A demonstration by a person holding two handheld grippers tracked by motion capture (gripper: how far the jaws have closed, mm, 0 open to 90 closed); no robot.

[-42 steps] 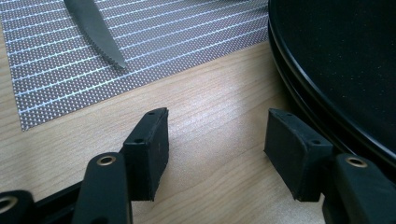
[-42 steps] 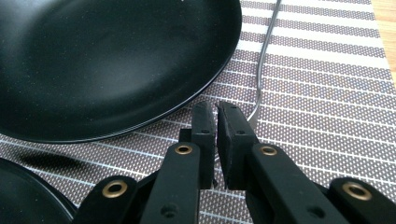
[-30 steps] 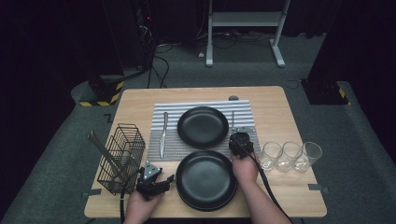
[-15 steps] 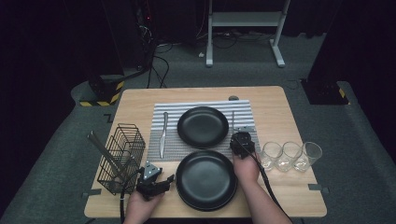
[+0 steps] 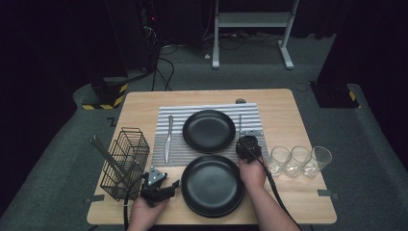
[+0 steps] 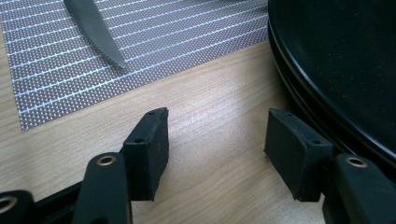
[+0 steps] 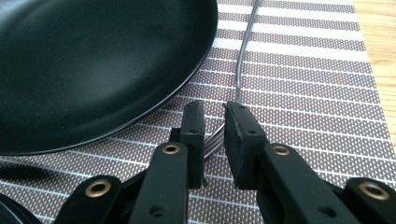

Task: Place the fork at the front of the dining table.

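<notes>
Right hand-held gripper (image 7: 214, 140) jaws just been opening w/ fork (image 7: 243, 56) tines between them, lying on striped mat (image 7: 308, 93). Left hand-held gripper (image 6: 215, 144) sitting open near bench (image 6: 219, 107) front edge, beside black plate (image 6: 345, 60).

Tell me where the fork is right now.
The fork lies on the striped mat, just right of the far plate in the high view. In the right gripper view its tines sit between the right claw jaws, which have just been opening.
</notes>
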